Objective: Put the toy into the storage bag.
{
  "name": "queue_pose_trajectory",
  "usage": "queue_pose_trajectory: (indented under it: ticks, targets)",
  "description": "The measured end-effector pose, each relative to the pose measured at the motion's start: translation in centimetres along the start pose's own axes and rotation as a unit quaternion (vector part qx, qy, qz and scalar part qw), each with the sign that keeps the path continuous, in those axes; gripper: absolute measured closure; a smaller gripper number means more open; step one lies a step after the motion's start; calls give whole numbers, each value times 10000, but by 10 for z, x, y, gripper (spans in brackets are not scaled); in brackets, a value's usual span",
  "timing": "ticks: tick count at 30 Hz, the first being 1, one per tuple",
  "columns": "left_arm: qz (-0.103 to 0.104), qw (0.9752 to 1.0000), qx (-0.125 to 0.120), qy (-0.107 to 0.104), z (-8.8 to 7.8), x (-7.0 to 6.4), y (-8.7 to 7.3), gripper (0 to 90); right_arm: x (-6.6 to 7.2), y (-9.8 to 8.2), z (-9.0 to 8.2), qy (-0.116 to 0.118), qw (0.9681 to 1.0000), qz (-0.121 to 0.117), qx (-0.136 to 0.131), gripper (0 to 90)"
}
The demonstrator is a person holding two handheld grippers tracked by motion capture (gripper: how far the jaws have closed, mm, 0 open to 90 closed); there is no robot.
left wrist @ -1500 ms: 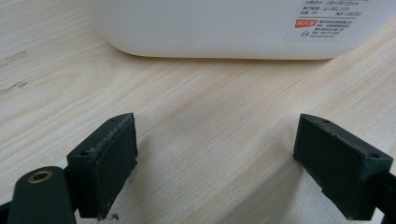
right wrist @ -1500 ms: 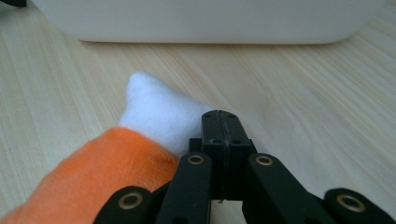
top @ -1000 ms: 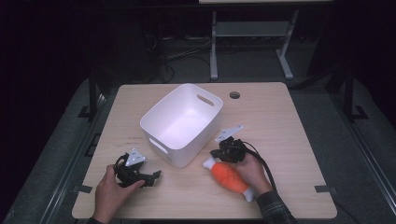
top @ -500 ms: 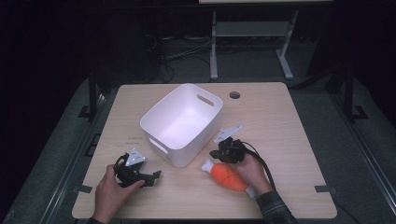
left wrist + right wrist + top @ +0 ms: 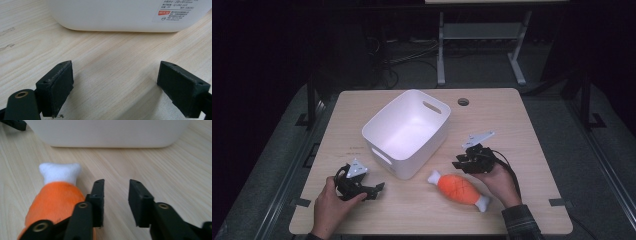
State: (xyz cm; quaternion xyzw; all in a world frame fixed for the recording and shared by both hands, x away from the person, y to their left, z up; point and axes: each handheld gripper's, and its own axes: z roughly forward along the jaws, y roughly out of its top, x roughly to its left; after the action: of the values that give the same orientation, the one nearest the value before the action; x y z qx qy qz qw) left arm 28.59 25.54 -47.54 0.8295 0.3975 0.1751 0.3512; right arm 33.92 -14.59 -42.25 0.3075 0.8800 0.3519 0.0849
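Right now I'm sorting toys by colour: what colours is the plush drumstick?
Orange body, white bone ends: plush drumstick, clearest in the high view.

A white label (image 5: 178, 11) with a red patch and small, unreadable print sits on the white bin's (image 5: 112, 15) wall.

surface: wooden table (image 5: 522, 125) | on it: white bin (image 5: 407, 132), plush drumstick (image 5: 459, 190)

White bin (image 5: 407, 131) — upright on wooden table (image 5: 532, 125).
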Motion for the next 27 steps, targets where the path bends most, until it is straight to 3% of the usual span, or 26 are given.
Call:
queue_pose_trajectory:
  ticks: [9,16,17,23,27]
  targets:
    - [-12,10000,-2,1,0,0,0,126,-4,-16,-23,118,9997,217,-19,395]
    - [-23,10000,-12,9,0,0,0,126,-2,-22,-34,187,9996,218,14,251]
    - [-22,10000,-10,5,0,0,0,126,0,-24,-35,260,9994,214,84,177]
    - [-27,10000,-12,11,0,0,0,126,9,-27,-33,354,9989,52,297,35]
    - [-34,10000,-15,10,1,0,0,126,16,-25,-30,482,9981,-44,380,0]
